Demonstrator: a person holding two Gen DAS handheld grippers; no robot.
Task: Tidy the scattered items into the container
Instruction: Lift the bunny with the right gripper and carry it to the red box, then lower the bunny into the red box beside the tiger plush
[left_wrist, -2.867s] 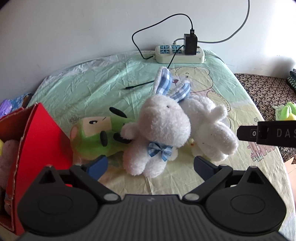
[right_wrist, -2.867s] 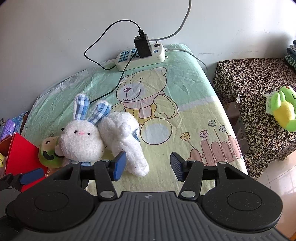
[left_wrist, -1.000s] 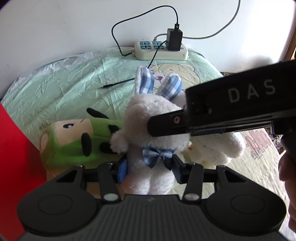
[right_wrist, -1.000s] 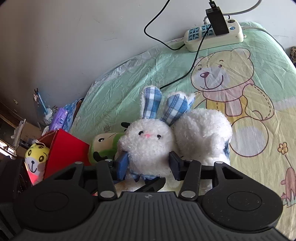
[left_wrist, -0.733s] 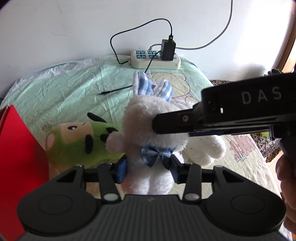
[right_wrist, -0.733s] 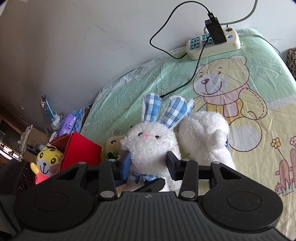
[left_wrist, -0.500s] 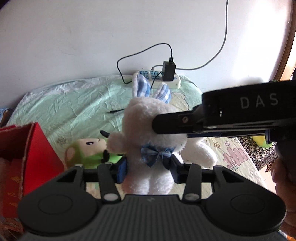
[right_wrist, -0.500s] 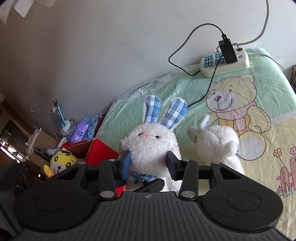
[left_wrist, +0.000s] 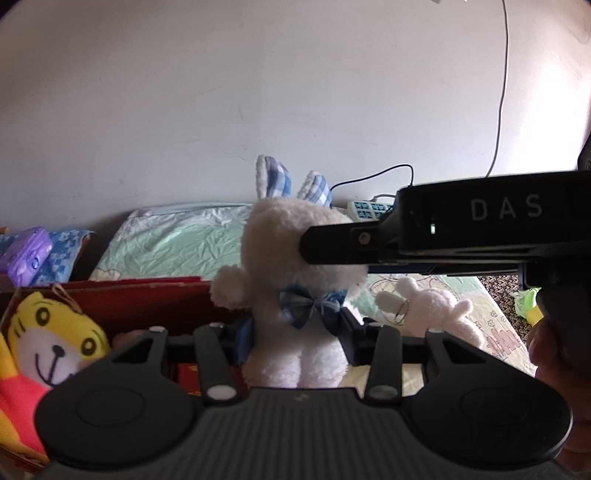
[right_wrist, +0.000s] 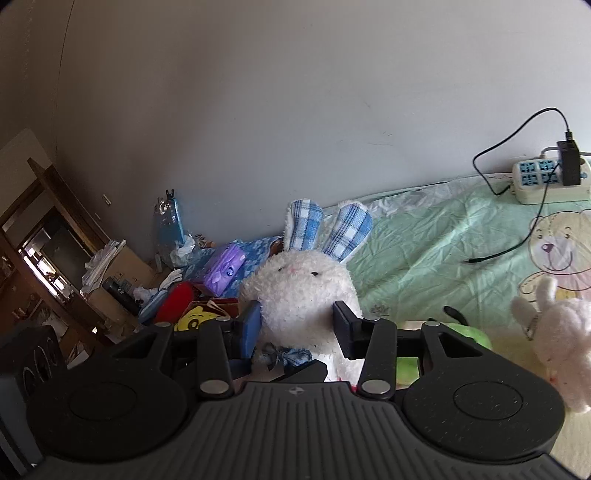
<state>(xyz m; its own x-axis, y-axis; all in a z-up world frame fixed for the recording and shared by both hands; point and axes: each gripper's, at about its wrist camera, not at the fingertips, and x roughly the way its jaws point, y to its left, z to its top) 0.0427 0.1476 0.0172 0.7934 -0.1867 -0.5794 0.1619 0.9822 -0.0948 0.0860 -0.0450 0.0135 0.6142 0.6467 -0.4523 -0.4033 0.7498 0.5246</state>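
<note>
At the far left, the red cardboard box (left_wrist: 110, 295) already held a yellow plush tiger with a stitched grin (left_wrist: 55, 332), so part of the tidying was done. Just right of it, you had the white fluffy rabbit with blue checked ears and a blue bow (left_wrist: 295, 258) lifted clear of the bed, upright, near the box's right end but not yet inside. Your left claw (left_wrist: 295, 334) was closed on its lower body below the bow, while your right claw (right_wrist: 297, 325) pinched its head from the other side, so both carried one toy. Further right, a green plush toy (right_wrist: 461, 336) lay on the green cartoon-print bed sheet (right_wrist: 424, 258), mostly hidden behind the right claw. Rightmost, a small white plush bunny (right_wrist: 557, 332) also lay there. By my judgement, the rabbit's drop and two more toys remained.
</note>
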